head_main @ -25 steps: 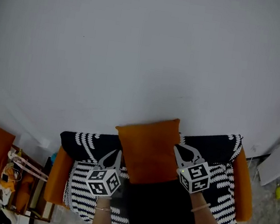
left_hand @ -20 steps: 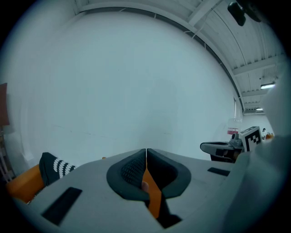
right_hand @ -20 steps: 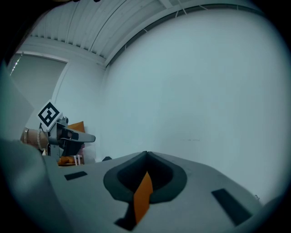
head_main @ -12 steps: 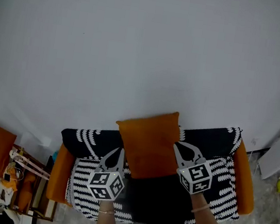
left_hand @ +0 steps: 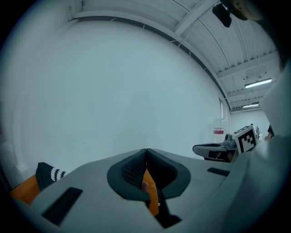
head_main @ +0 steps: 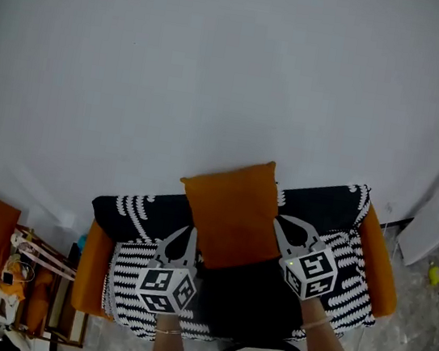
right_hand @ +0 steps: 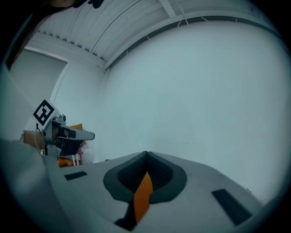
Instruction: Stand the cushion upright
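Above sofa [head_main: 325, 204], left tongs [head_main: 191, 235], right tongs [head_main: 278, 225] pinch cushion [head_main: 232, 213].

A sofa [head_main: 93, 273] by a bare white wall [head_main: 220, 64], under a ribbed hall roof [left_hand: 236, 50], suggested a staged living room.

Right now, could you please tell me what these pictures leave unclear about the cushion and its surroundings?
- Head view, cushion: seen from above, whether it rests on the sofa is unclear.
- Gripper views: the left gripper and right gripper bodies hide all but an orange sliver.
- Head view, side-table clutter: too small.
- Head view, white object: cut by the right edge.
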{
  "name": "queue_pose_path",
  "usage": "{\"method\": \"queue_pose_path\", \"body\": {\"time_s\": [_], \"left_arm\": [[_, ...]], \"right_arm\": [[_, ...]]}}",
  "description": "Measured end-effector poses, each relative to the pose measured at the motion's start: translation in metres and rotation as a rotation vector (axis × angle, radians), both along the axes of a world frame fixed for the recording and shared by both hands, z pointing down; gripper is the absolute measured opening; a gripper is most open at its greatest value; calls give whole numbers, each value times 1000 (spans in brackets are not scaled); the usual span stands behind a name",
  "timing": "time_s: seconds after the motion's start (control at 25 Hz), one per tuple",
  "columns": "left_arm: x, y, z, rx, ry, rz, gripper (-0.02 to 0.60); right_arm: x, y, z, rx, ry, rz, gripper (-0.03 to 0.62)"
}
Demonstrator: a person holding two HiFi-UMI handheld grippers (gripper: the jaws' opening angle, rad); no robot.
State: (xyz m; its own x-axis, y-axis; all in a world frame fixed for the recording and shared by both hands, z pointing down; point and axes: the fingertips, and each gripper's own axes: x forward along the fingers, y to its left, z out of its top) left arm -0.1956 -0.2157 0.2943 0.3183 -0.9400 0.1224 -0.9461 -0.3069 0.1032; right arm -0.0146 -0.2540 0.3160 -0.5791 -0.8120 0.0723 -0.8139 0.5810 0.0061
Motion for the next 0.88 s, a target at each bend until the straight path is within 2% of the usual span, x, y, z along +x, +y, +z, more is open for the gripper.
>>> {"method": "queue_pose_path", "body": {"time_s": [0.64,0.88], "left_arm": [[-9,96,-16,39,-17,58,20],[0,120,-16,39,-22,98,20]], "right_arm": [[-13,106,-25,46,-9,38,9],[-13,132,-29,53,5,54,9]]}}
